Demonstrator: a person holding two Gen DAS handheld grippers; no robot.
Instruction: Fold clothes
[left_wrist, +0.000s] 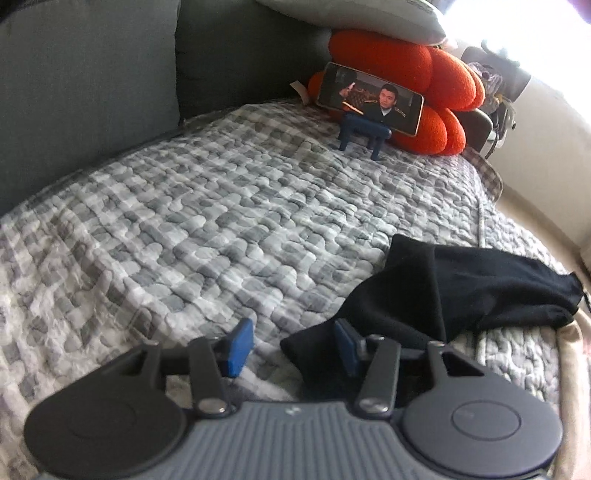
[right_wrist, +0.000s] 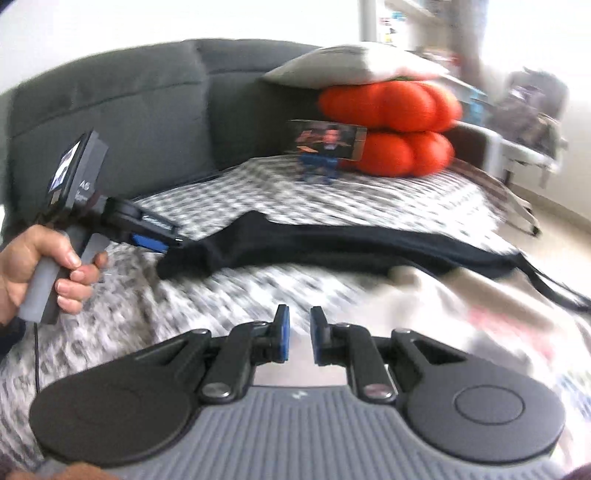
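- The left wrist view looks forward from just behind the left gripper (left_wrist: 291, 345), low and close over a grey checked quilt (left_wrist: 207, 221), facing a dark grey sofa back (left_wrist: 92, 85).
- The right wrist view sits behind the right gripper (right_wrist: 300, 334), a little higher and further back, facing the same sofa back (right_wrist: 147, 110). It is blurred.
- Both views share the black garment (left_wrist: 461, 288) on the quilt, the propped phone (left_wrist: 369, 98) and the orange cushion (left_wrist: 406, 62) at the far end.
- The right view also takes in the left gripper (right_wrist: 173, 240) from the side, at the garment's (right_wrist: 332, 247) end, with the left hand (right_wrist: 40, 266) on its handle.
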